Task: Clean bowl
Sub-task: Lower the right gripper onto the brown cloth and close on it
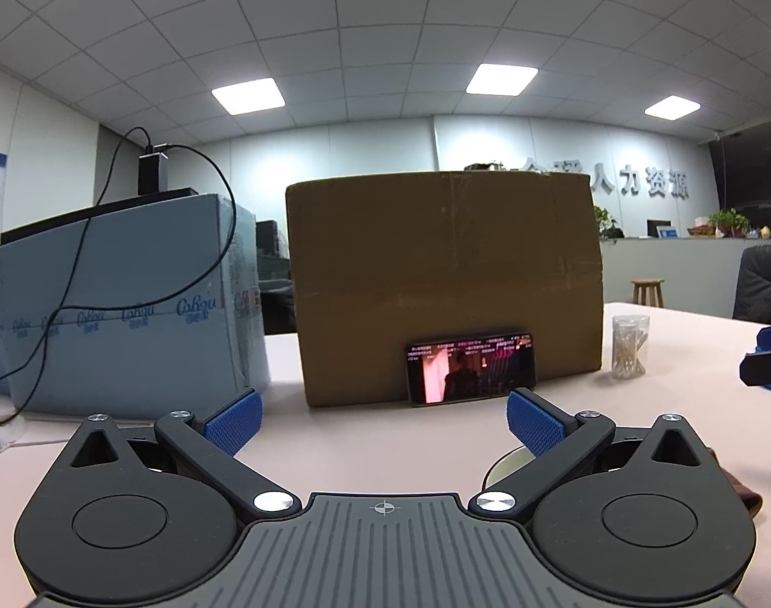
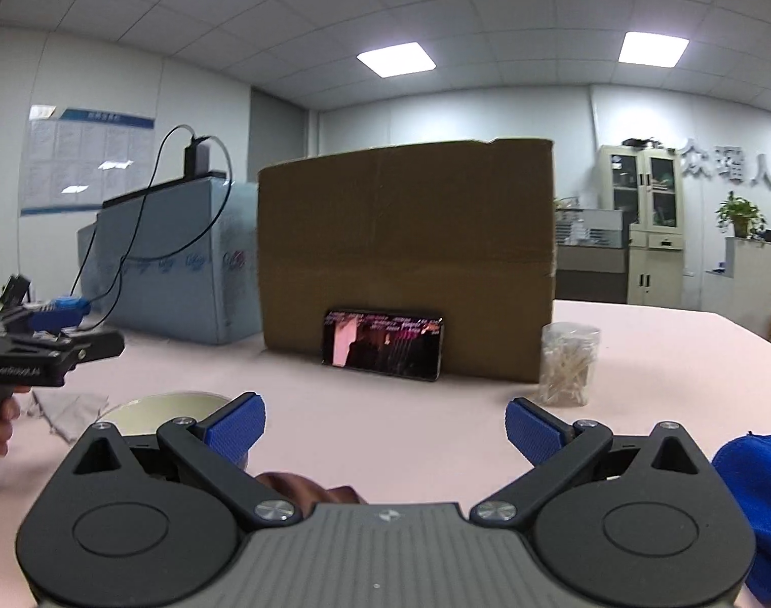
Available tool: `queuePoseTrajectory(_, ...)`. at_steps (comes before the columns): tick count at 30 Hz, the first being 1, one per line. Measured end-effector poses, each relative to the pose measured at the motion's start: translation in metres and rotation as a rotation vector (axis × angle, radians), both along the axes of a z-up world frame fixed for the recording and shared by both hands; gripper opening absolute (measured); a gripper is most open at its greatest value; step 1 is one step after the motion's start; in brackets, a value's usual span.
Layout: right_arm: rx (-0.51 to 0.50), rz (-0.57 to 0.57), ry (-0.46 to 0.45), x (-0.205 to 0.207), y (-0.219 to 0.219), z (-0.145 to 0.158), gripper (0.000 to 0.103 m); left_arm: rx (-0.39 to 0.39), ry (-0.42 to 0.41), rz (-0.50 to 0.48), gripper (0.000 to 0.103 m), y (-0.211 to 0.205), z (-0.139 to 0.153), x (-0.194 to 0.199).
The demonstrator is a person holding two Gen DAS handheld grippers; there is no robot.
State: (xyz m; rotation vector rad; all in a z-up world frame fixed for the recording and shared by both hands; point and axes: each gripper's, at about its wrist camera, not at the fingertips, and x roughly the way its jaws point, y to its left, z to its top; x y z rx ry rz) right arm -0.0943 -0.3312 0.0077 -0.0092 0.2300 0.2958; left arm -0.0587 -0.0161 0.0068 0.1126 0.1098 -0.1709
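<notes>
On the pink worktop [image 2: 385, 420], at eight o'clock of the right tongs [image 2: 384, 428]: bowl [image 2: 167, 408], cream inside, pale rim, seemingly shallow, mostly hidden behind a blue pad. Both right and left tongs [image 1: 384, 423] spread wide, gripping nothing.

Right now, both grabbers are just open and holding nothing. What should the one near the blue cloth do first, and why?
Probably the right gripper should swing right and down toward the blue cloth and close on it. Its jaws are wide open and empty, the cloth lies just beside it, and the bowl sits untouched on the table; wiping needs a cloth in hand first.
</notes>
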Motion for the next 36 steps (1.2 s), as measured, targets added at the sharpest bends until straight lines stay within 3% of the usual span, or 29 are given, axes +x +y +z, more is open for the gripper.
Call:
queuePoseTrajectory(11, -0.103, 0.194, 0.187, 0.015, 0.015, -0.007, 0.1, -0.009, 0.022, 0.005, 0.103, 0.003, -0.001, 0.002)
queuePoseTrajectory(19, -0.185, 0.238, 0.311, 0.028, 0.033, -0.016, 0.096, -0.009, 0.022, 0.0, 0.103, 0.003, -0.001, 0.003)
queuePoseTrajectory(26, -0.219, 0.256, 0.368, 0.034, 0.041, -0.022, 0.088, -0.007, 0.02, -0.003, 0.103, 0.002, 0.0, 0.002)
queuePoseTrajectory(34, -0.214, 0.288, 0.366, 0.03, 0.039, -0.02, 0.071, -0.006, 0.031, -0.003, 0.103, 0.002, -0.001, 0.004)
queuePoseTrajectory(36, -0.218, 0.297, 0.361, 0.027, 0.04, -0.02, 0.061, -0.006, 0.033, -0.003, 0.103, 0.002, -0.001, 0.004)
